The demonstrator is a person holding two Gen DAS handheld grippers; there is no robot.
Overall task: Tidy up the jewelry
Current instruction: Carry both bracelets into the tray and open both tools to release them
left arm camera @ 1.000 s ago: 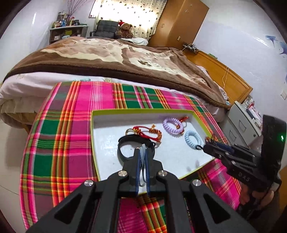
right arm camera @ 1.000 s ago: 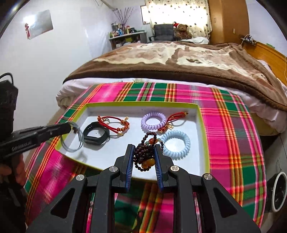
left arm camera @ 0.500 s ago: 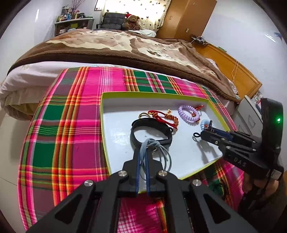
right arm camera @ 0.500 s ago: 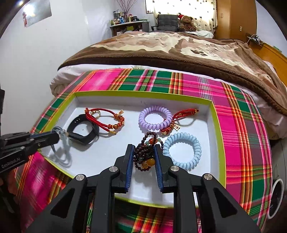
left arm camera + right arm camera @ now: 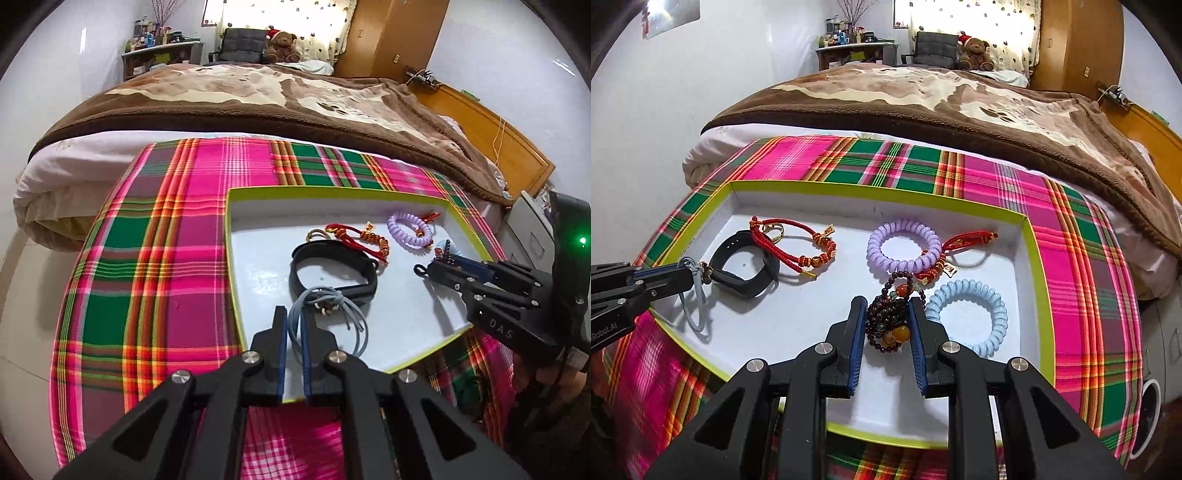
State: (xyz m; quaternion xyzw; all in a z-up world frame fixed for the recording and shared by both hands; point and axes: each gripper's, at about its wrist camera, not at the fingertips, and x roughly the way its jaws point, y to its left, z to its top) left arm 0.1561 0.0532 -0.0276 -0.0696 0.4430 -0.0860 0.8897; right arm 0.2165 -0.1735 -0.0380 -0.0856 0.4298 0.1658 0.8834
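A white tray with a lime rim (image 5: 332, 190) (image 5: 879, 194) lies on the plaid cloth. My left gripper (image 5: 294, 314) (image 5: 689, 273) is low over the tray's near left corner. Its jaws are opening, with the grey cord bracelet (image 5: 360, 332) (image 5: 698, 314) still between the pads and its loops resting on the tray floor beside a black band (image 5: 332, 254) (image 5: 746, 284). My right gripper (image 5: 886, 306) (image 5: 424, 269) is shut on a dark bead bracelet (image 5: 886, 321), just above the tray between the purple coil (image 5: 905, 243) and the blue coil (image 5: 967, 317).
Two red cord bracelets (image 5: 790, 247) (image 5: 964, 243) also lie in the tray. The plaid cloth (image 5: 147, 258) covers a small table beside a bed with a brown blanket (image 5: 258, 96). A grey drawer unit (image 5: 524, 236) stands to the right.
Both grippers have sunk closer to the tray. The grey cord, hanging free a second ago, now lies against the tray floor by the black band. The bead bracelet sits lower between the coils.
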